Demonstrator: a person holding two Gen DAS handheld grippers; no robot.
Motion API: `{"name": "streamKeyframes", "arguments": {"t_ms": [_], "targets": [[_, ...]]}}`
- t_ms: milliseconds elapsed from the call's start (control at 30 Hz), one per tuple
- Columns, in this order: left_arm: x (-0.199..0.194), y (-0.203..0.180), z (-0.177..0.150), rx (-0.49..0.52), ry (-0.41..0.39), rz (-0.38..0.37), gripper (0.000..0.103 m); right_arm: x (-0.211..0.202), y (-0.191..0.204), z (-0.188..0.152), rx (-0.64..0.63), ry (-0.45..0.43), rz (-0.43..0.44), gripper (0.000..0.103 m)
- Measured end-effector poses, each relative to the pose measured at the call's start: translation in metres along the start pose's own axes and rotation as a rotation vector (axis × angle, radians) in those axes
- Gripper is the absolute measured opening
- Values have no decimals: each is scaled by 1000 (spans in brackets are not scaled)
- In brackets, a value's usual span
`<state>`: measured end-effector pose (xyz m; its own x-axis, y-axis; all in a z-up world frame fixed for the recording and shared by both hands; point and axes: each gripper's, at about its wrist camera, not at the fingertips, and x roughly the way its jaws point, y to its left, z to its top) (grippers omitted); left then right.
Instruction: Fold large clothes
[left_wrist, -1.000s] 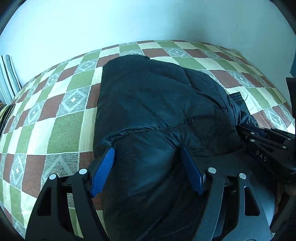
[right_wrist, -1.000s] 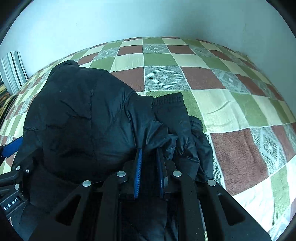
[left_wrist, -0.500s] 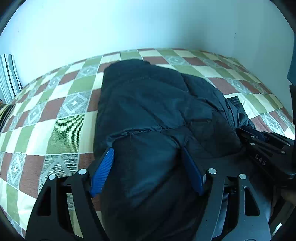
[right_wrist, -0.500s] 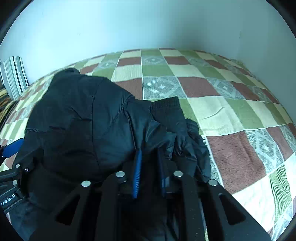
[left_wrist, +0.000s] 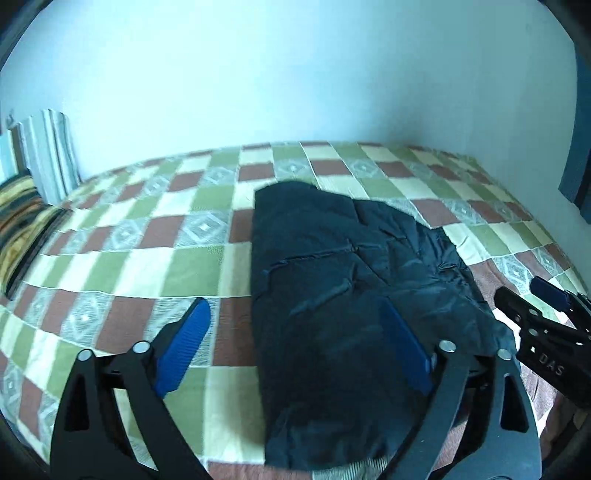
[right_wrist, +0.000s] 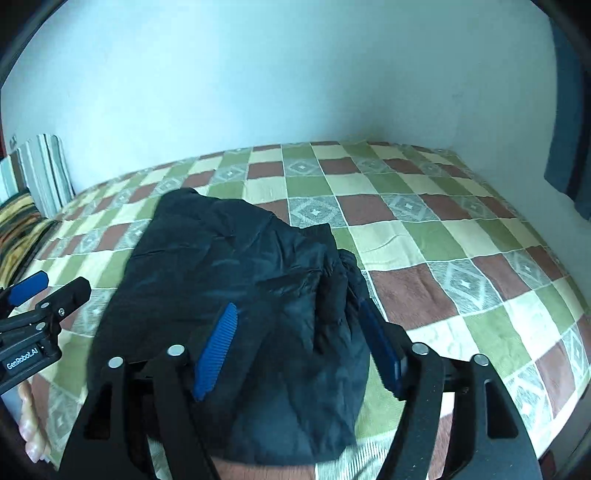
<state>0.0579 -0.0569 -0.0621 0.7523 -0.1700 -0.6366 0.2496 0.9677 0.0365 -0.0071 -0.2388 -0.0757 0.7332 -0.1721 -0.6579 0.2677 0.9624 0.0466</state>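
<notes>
A black puffy jacket (left_wrist: 343, 295) lies folded in a long bundle on the checked bedspread (left_wrist: 122, 266); it also shows in the right wrist view (right_wrist: 236, 280), with a ribbed cuff on its right side. My left gripper (left_wrist: 299, 343) is open and empty above the jacket's near left edge. My right gripper (right_wrist: 299, 343) is open and empty above the jacket's near right part. Each gripper shows at the edge of the other's view.
The bed (right_wrist: 443, 240) stands against a pale wall (right_wrist: 258, 92). A striped pillow (left_wrist: 48, 155) and a patterned pillow (left_wrist: 18, 214) lie at the far left. A dark curtain (right_wrist: 569, 140) hangs at the right. The bed's front edge is just below the jacket.
My right gripper has opened and let go of the jacket. Both grippers have lifted and drawn back from it. The jacket now lies flat on the bed.
</notes>
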Motion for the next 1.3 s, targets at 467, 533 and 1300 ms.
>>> {"name": "streamKeyframes", "arguments": {"t_ms": [467, 533, 1300], "targets": [[-85, -15, -27, 23, -92, 65, 100, -74, -14, -21, 18, -57, -13, 79], [-89, -17, -27, 28, -95, 56, 100, -79, -15, -23, 21, -66, -9, 80], [-93, -18, -31, -2, -81, 12, 100, -85, -14, -26, 5, -73, -16, 79]]}}
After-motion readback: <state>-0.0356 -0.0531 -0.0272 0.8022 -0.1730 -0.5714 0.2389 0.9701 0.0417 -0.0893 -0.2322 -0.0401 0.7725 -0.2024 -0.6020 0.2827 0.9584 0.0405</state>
